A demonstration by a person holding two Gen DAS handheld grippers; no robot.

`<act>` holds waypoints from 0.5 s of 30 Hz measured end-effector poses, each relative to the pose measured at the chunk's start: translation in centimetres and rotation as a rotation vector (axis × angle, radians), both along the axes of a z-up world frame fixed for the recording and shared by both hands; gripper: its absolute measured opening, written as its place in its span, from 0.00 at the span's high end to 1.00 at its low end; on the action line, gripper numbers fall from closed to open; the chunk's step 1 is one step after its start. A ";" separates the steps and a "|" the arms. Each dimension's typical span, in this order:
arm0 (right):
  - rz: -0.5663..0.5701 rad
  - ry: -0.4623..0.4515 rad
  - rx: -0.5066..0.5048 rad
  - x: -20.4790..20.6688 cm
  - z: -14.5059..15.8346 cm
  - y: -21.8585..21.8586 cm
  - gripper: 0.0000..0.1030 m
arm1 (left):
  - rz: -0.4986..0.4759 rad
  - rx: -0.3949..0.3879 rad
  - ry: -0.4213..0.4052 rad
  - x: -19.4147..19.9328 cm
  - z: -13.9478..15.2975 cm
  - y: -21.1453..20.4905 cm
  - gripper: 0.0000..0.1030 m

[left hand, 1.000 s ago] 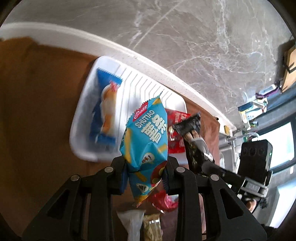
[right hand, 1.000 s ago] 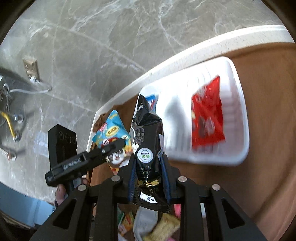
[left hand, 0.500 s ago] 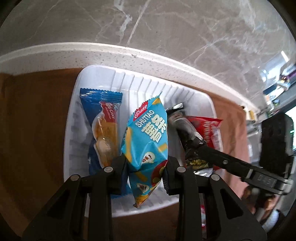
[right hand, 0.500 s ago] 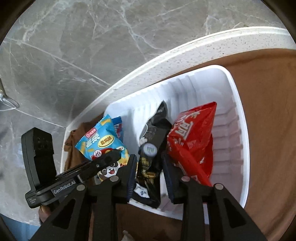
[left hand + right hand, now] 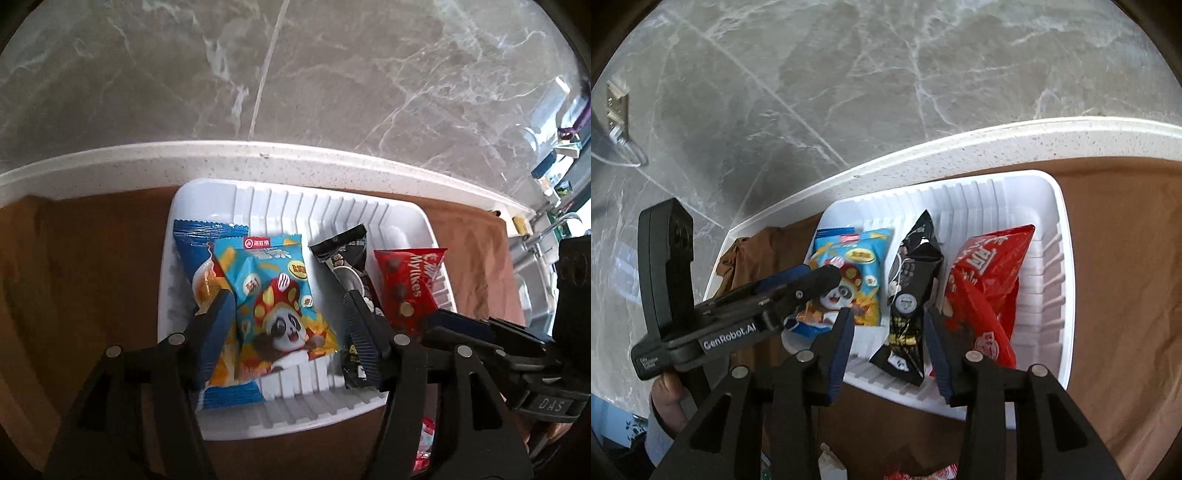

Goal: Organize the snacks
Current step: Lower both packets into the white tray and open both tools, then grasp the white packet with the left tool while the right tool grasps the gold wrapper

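A white ribbed tray (image 5: 369, 206) (image 5: 1060, 258) sits on the brown cloth. In it lie a dark blue packet (image 5: 192, 243), a light blue panda packet (image 5: 277, 295) (image 5: 857, 273) on top of it, a black packet (image 5: 347, 262) (image 5: 912, 291) and a red Mylikes bag (image 5: 406, 284) (image 5: 986, 291). My left gripper (image 5: 288, 325) is open, its fingers either side of the panda packet, not touching it. My right gripper (image 5: 888, 339) is open, its fingers either side of the black packet lying in the tray.
A white stone ledge (image 5: 110, 162) and a grey marble wall (image 5: 295, 74) stand right behind the tray. Loose snack packets (image 5: 923, 474) lie on the cloth near the bottom edge. A wall socket (image 5: 615, 112) is at the far left.
Both grippers came down over the tray and opened. The panda packet left my left gripper and lies flat in the tray; the black packet left my right gripper and lies beside the red bag.
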State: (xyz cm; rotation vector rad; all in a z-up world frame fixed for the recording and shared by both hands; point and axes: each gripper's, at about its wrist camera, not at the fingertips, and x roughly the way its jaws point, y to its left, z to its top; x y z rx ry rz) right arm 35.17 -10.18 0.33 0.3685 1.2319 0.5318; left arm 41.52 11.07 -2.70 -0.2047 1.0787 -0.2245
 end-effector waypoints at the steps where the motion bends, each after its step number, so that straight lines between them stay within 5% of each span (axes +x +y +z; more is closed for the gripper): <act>1: 0.003 -0.008 -0.005 -0.3 0.2 -0.1 0.58 | 0.002 -0.004 0.000 -0.2 0.2 0.0 0.42; 15: 0.139 -0.033 -0.092 -9.2 1.8 -2.0 0.57 | -0.011 -0.043 0.041 -11.9 2.4 2.0 0.42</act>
